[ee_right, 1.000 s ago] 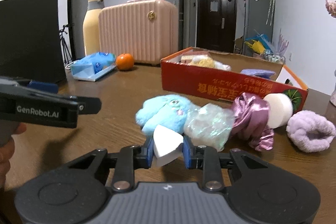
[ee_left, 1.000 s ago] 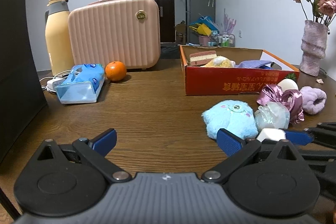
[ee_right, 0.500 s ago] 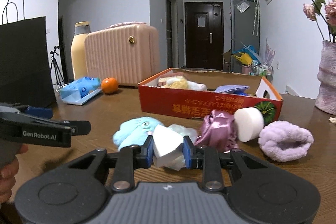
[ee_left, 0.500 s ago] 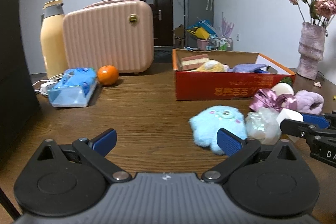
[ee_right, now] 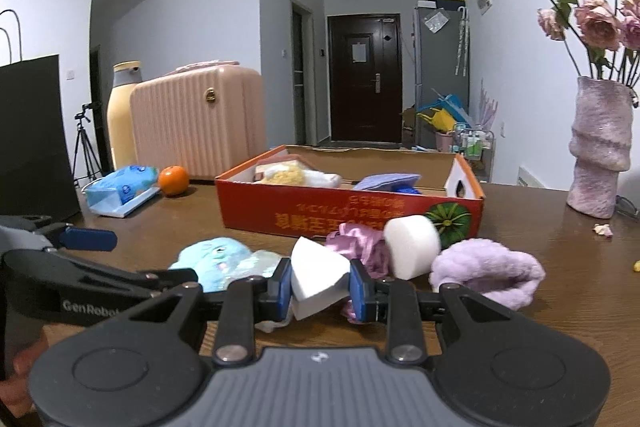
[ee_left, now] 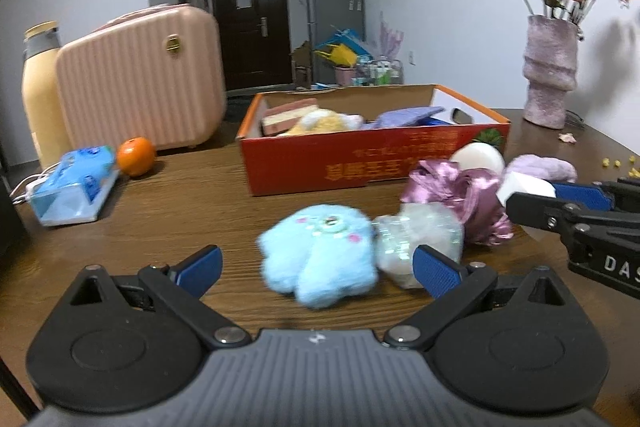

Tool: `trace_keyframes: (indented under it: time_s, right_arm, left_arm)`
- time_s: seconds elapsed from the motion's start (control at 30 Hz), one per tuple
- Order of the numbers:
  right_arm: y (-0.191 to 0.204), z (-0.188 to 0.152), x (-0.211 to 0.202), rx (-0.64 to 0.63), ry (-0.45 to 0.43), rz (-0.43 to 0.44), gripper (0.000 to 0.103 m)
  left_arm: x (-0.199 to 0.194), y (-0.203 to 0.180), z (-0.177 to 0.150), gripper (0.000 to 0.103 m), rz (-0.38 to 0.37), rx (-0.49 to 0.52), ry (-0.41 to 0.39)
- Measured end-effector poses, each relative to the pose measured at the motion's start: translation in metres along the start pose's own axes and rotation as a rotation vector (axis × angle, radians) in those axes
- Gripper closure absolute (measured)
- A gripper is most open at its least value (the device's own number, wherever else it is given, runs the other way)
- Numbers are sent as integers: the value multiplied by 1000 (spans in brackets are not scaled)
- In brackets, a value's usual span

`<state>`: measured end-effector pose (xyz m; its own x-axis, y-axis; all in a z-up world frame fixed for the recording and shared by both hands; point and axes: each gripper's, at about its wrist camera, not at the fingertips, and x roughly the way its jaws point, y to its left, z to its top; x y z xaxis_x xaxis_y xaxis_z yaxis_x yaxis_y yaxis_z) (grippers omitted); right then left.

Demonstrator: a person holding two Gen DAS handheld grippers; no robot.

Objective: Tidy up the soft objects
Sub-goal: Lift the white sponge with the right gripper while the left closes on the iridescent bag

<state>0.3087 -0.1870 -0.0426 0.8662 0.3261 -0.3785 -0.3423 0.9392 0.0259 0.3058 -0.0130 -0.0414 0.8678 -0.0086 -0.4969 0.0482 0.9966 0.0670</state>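
The right hand-held gripper is clamped on a white foam wedge, held above the worktop just short of the red cardboard box. The left hand-held gripper hangs with its jaws spread wide and nothing between them, low over the worktop with the blue plush toy right in front of it.

I'd judge the job partly done: the box already holds a striped sponge, a yellow plush and a purple cloth. Outside it lie the blue plush, a crinkly clear pouch, a pink satin scrunchie, a white foam cylinder and a lilac fuzzy band.

The wedge's pointed end aims up and left of the jaws, with its long axis roughly upright and slightly tilted.
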Motion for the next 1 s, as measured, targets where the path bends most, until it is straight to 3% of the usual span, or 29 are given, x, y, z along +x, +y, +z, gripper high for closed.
trace_keyframes:
  time_s: [0.27, 0.43, 0.87, 1.0]
  right_arm:
    - [-21, 1, -3, 21, -13, -37, 73]
    - [-32, 0, -3, 31, -14, -57, 73]
    - [-37, -3, 2, 46, 0, -90, 72]
    - [-37, -4, 5, 45, 10, -98, 72]
  left_arm:
    - [15, -33, 5, 0, -57, 55, 11]
    - [28, -50, 8, 0, -52, 101, 15]
    - [53, -52, 11, 0, -35, 116, 31]
    - [57, -46, 12, 9, -56, 91, 56]
